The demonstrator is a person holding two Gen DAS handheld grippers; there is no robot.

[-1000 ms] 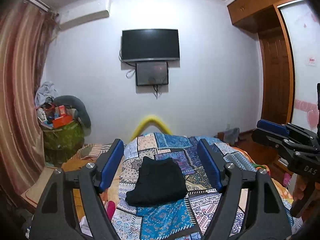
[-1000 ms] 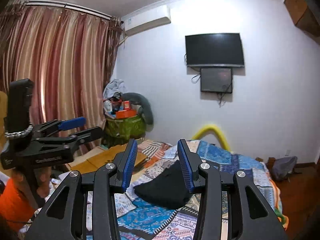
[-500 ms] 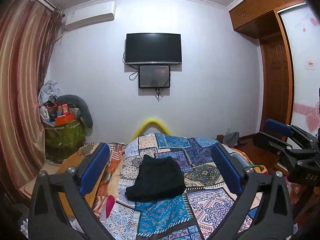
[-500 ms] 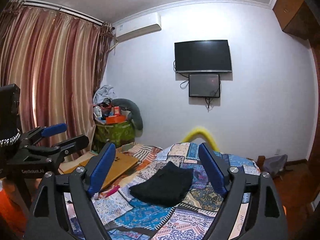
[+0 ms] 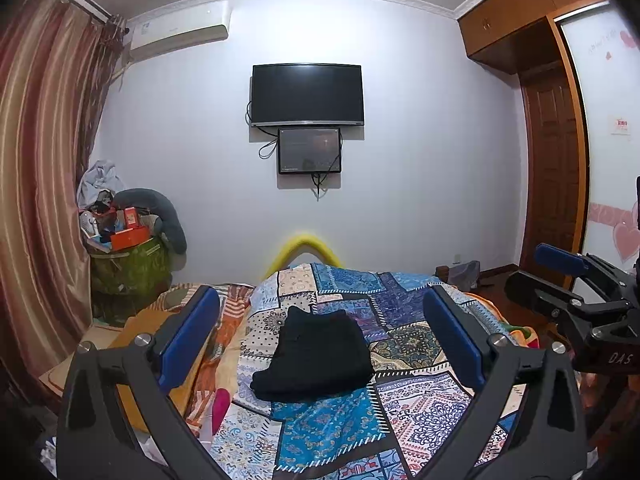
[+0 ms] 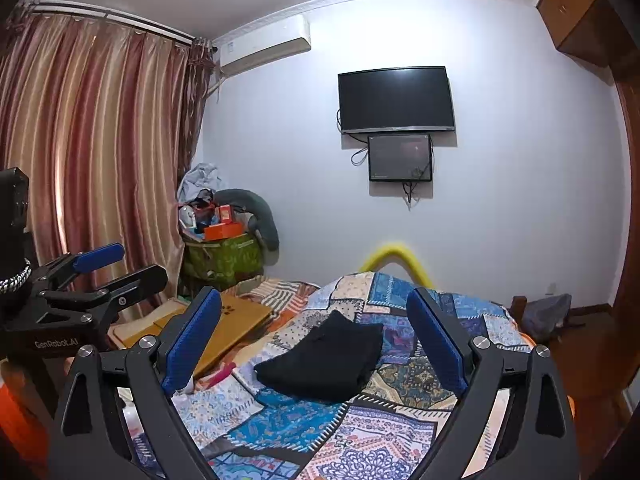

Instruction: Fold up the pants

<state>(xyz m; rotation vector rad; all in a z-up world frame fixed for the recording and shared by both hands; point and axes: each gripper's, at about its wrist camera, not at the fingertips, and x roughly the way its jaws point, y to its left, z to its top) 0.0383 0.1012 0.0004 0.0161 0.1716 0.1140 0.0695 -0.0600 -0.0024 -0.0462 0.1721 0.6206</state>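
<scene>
Left wrist view, near to far: left gripper (image 5: 320, 332) in the foreground, jaws spread wide, blue pads (image 5: 188, 336) empty, raised clear of the patchwork bedspread (image 5: 332, 424). Ahead and below, framed between the pads: black pants (image 5: 316, 354), already a compact folded bundle lying flat on the bedspread, well apart from either gripper. Long axis of the pants running away from the camera toward the wall, leaning slightly right at the far end; thick rolled edge nearest, flatter end farthest. Right of the pants, at the frame edge: right gripper (image 5: 536, 268), seen side-on, likewise parted and holding nothing. Beyond the pants: yellow arch (image 5: 306, 246) at the foot of the bed, then the wall with its television (image 5: 307, 94). Right wrist view, same order: right gripper (image 6: 314, 336) wide apart and empty; pants (image 6: 324, 358) ahead, slightly left of centre; left gripper (image 6: 104, 268) left of the pants, well short of them. Neither gripper clearly nearer; both level with the near edge, one to each side. Judged: fold essentially complete, so any coming move a straight forward-and-down reach along the long axis, probably only to square the bundle.
</scene>
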